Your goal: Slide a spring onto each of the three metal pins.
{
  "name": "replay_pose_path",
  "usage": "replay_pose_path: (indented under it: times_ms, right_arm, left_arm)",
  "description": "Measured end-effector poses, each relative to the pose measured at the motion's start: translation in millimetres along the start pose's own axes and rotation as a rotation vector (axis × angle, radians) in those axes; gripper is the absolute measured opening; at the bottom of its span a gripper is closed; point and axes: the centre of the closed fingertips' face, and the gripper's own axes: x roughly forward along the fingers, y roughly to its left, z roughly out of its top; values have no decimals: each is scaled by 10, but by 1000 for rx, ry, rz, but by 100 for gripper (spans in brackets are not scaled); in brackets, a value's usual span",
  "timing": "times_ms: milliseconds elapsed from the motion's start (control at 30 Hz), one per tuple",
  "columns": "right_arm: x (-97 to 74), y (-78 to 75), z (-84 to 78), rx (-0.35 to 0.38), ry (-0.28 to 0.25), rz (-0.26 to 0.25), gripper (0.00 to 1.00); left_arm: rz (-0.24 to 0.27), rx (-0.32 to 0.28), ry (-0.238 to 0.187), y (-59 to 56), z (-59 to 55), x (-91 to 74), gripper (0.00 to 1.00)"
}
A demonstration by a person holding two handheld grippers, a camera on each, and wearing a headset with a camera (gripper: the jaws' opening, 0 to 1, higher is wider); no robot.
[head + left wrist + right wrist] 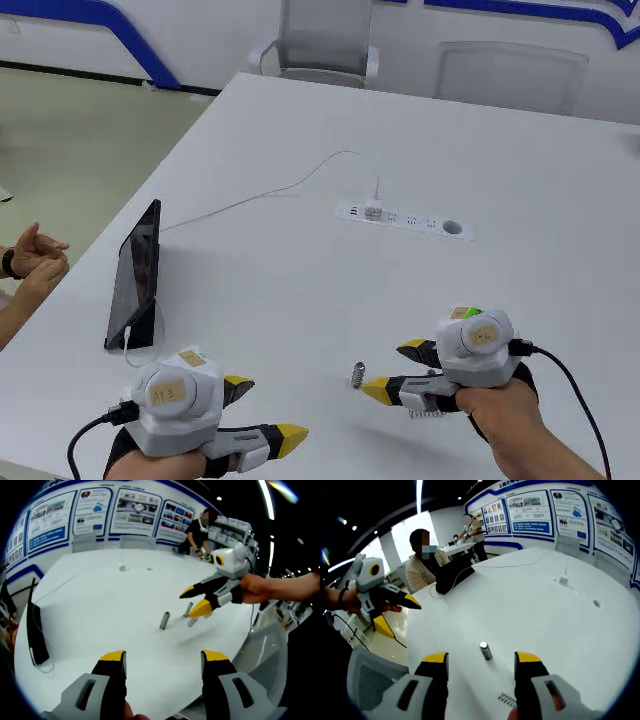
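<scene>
The right gripper is held low over the white table with its jaws apart and nothing between them. An upright metal pin stands just ahead of its yellow tips, and small springs lie on the table beneath it. The left gripper hangs well apart, also spread open and empty. Farther off stand a tablet and a power strip.

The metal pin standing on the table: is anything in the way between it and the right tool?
Nothing visible is. The pin stands upright on the bare white table, just ahead of the open yellow tips of the right tool. A spring lies farther back, under the tool, not between them.
</scene>
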Motion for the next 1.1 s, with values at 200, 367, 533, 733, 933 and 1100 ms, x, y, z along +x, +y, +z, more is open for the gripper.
replay_pose_path:
  times_ms: [200, 367, 533, 733, 933, 1100]
  right_arm:
    - [-98, 22, -79, 22, -18, -8, 58]
    - [-194, 49, -117, 38, -35, -14, 61]
    - [-295, 56, -160, 51, -52, -26, 64]
    - [-406, 69, -232, 48, -56, -38, 68]
    - [-528, 75, -339, 70, -57, -50, 72]
    - [-614, 63, -451, 82, -51, -61, 74]
  left_arm:
    - [0, -4, -2, -16, 32, 40, 62]
    - [-4, -6, -7, -50, 63, 76, 62]
    - [-10, 4, -2, -83, 68, 95, 63]
    - [-13, 17, 1, -89, 81, 107, 64]
    - [-17, 41, 8, -83, 105, 132, 66]
    - [-24, 53, 16, -90, 118, 167, 67]
